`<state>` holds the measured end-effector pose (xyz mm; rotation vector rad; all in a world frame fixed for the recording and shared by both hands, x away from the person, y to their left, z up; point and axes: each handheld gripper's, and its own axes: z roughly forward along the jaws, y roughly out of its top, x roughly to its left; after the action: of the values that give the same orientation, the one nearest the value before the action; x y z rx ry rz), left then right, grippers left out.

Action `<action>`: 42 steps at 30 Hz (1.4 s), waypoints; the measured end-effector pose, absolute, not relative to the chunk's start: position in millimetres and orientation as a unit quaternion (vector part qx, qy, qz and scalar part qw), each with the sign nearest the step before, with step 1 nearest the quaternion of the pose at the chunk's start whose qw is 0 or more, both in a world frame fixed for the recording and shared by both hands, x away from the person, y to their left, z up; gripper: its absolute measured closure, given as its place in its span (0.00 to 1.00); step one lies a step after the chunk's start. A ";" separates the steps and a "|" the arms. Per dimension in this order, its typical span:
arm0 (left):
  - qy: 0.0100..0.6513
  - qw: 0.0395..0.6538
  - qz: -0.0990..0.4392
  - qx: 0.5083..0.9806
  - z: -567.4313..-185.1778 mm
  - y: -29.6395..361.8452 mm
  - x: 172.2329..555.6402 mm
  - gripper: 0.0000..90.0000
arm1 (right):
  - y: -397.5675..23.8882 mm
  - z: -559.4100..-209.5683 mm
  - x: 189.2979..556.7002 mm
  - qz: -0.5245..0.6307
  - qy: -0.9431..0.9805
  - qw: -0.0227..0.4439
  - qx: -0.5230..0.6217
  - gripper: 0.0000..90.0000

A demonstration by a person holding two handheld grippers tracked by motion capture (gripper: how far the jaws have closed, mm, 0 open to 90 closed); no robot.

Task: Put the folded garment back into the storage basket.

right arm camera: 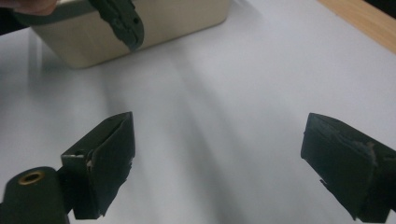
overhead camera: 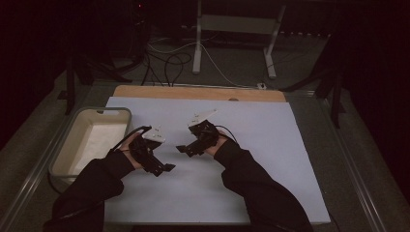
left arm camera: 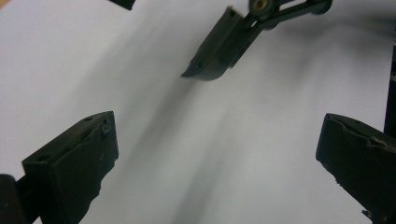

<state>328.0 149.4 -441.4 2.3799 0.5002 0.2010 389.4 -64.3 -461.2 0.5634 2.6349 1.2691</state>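
Both your grippers, left (overhead camera: 164, 168) and right (overhead camera: 183, 149), are wide open and hold nothing. The tub (overhead camera: 72, 166) at nine o'clock looks empty. Nothing started yet.

My left gripper (left arm camera: 215, 163) has its two black jaws wide apart, with nothing between them. Under them is the white table top (left arm camera: 154, 70). Farther off, my right gripper (left arm camera: 233, 42) hangs above it.
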 end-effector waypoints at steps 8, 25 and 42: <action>0.186 0.337 0.070 0.920 -460.0 144.1 319.9 0.01 | -91.0 -479.4 377.1 0.415 0.888 0.075 0.185 0.11; 0.187 0.333 0.050 0.923 -486.9 146.1 297.7 0.01 | -130.1 -509.7 342.8 0.397 0.899 0.070 0.174 0.11; 0.201 0.339 0.048 0.918 -506.2 161.8 275.9 0.01 | -182.7 -525.3 316.7 0.388 0.894 0.083 0.206 0.11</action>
<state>275.9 161.8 -506.2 2.3898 0.5237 0.1249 316.7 -182.7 -525.3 0.6158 2.6700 1.1585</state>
